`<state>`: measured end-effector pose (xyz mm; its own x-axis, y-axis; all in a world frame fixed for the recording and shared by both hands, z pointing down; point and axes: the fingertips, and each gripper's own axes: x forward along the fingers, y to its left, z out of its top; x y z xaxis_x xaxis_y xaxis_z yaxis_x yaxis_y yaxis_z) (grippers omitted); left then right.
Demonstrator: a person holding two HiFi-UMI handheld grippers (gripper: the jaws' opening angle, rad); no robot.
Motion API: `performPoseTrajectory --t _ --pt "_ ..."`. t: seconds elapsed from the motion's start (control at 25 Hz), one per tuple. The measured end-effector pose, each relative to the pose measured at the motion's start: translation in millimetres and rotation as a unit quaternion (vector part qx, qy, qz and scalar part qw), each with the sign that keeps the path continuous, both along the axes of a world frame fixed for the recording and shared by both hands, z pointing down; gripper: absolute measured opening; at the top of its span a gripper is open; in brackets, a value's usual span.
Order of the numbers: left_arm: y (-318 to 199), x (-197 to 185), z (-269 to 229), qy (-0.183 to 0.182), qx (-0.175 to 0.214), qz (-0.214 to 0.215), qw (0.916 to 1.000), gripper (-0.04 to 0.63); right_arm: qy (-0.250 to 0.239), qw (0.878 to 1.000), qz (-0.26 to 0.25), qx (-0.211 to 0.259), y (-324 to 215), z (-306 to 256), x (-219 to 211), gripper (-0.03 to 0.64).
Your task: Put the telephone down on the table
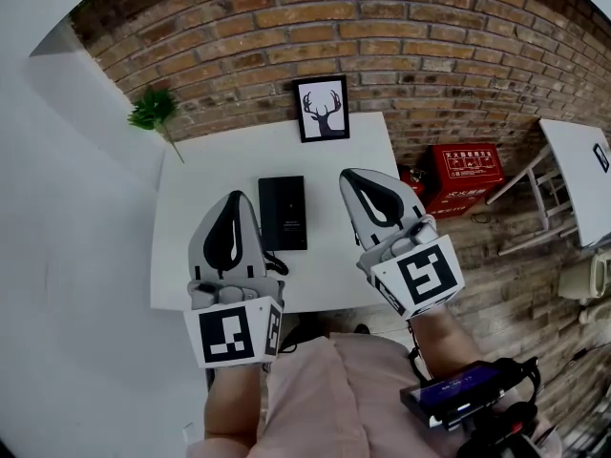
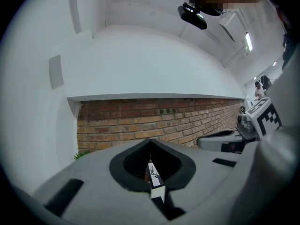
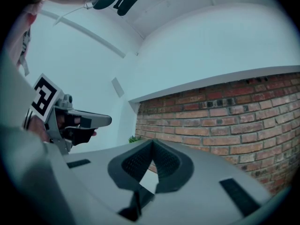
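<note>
At lower left of the head view, the left gripper (image 1: 233,198), grey with a black-lined hollow, is hovering over the near part of a white rectangular table (image 1: 205,175), its jaws pressing together on nothing. Right of centre, the right gripper (image 1: 352,176) is hovering by the table's right edge, its jaws likewise meeting with no object between them.

Between the two grippers, nearer the left one, a flat black rectangular telephone (image 1: 283,212) is lying on the tabletop, apart from both pairs of jaws.

Judging by this, the putting-down is looking done. The telephone is resting on the table and nothing is gripping it, so only drawing the grippers away seems left.

Beyond the telephone, a black-framed deer picture (image 1: 322,109) is leaning against a red brick wall (image 1: 286,27) at the table's far edge. A green leafy sprig (image 1: 153,110) is sitting at the far left corner.

Bare tabletop is lying open on either side of the telephone. The near edge is running beneath the grippers. A red box (image 1: 465,172) is standing on the floor at right.
</note>
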<state>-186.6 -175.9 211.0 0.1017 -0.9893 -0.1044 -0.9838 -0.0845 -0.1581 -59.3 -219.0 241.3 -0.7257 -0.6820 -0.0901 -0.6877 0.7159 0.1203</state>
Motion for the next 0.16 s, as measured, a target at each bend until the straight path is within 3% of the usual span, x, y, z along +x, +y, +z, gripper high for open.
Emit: performPoseTrajectory --t 0.16 --pt "0.1 1.7 0.8 -0.004 -0.001 0.0 1.0 -0.002 0.0 1.0 0.0 0.002 -0.2 -0.1 1.1 0.003"
